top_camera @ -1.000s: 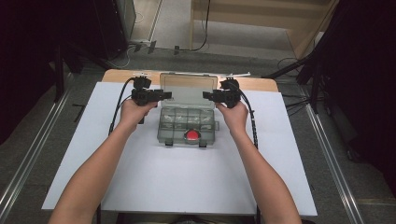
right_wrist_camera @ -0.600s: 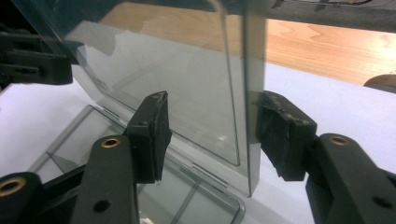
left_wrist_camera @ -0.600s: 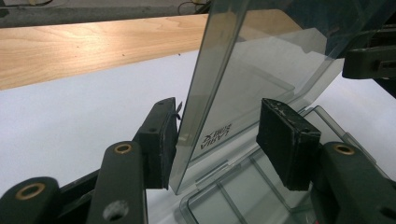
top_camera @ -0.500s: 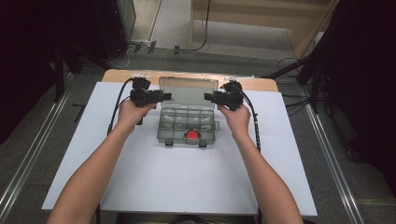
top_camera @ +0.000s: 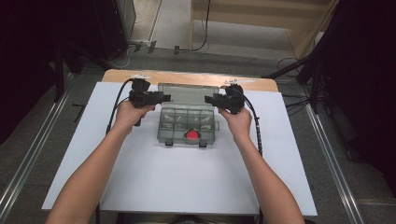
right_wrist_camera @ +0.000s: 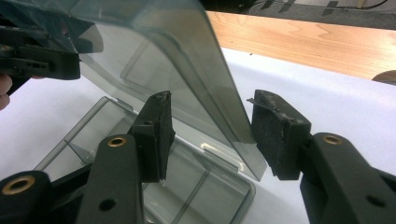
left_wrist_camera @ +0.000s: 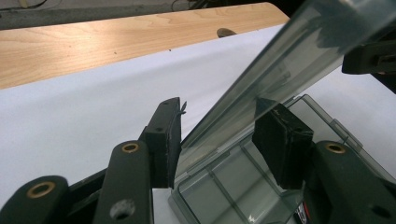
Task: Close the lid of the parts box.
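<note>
Clear box point(top_camera: 188, 125) at frame centre on white surface point(top_camera: 187, 182); raised lid point(top_camera: 187, 94) runs left-right between left hand-held gripper point(top_camera: 161, 98) and right hand-held gripper point(top_camera: 211, 99), each released, straddling one lid end.

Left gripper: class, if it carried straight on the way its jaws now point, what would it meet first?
Probably the raised clear lid of the compartment box. The left gripper has its jaws open either side of the lid's edge, so the lid would slide deeper between them; depth is hard to judge.
</note>
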